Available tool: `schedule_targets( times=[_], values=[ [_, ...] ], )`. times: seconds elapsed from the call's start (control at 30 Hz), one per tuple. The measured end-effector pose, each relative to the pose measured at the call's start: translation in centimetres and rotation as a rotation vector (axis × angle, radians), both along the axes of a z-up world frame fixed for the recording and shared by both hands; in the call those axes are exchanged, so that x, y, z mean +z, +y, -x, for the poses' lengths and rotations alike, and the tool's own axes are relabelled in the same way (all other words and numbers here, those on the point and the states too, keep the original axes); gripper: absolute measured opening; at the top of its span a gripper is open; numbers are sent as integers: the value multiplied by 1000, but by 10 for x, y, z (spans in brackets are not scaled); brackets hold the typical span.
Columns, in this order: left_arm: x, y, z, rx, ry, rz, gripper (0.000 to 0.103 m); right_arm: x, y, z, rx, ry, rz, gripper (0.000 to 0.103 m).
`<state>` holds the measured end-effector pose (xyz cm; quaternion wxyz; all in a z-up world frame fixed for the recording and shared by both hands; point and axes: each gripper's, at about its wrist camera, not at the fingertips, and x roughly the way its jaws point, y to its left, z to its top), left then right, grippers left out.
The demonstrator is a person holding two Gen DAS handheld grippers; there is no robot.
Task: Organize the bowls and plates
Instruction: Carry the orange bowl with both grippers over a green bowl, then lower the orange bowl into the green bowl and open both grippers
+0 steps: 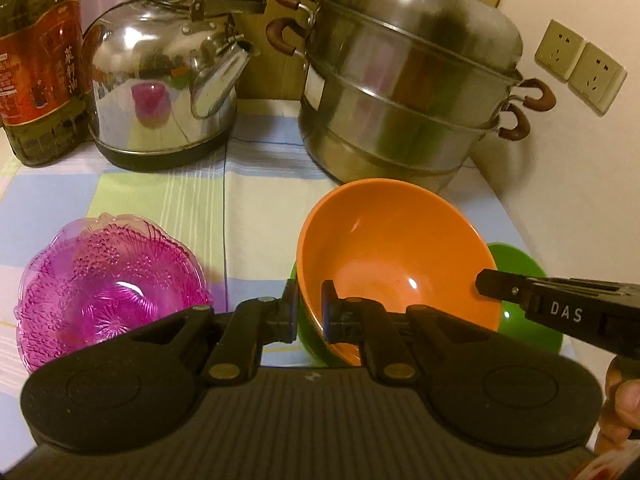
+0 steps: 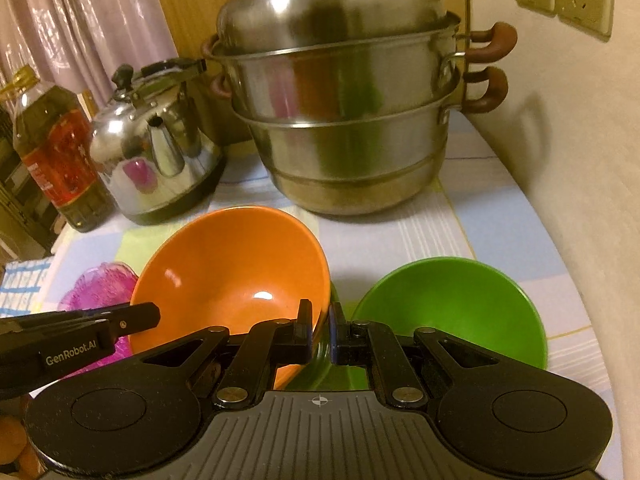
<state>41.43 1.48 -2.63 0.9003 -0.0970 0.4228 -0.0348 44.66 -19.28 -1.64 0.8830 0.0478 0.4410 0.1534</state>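
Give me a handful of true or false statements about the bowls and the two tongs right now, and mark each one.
1. Both tongs, left and right, grip the orange bowl at its rim. True.
2. The orange bowl lies flat on the table. False: it is tilted and held up.
3. The green bowl sits to the right of the orange one. True.
4. The pink glass bowl is stacked inside the green bowl. False: it rests alone on the cloth, to the left.
5. The kettle stands between the oil bottle and the steamer pot. True.
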Motion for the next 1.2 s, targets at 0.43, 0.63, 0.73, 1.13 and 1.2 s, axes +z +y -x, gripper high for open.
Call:
schedule_targets(
  times=[0.43,0.63,0.73,1.13,1.2],
  values=[
    [-15,0,-2,-8,19,-2,9,-17,5,0,7,10,35,8],
    [-15,1,-2,8,5,0,9,-24,5,0,14,13,49,9],
    [-9,4,2,26,-13,3,10,-19,3,4,21,-21,31,19],
    [23,-6,62,33,-62,38,17,21,-27,59,-38,-61,-18,25],
    [26,-10,76,36,-59,39,18,25,-32,73,-53,-61,-4,25]
  ],
)
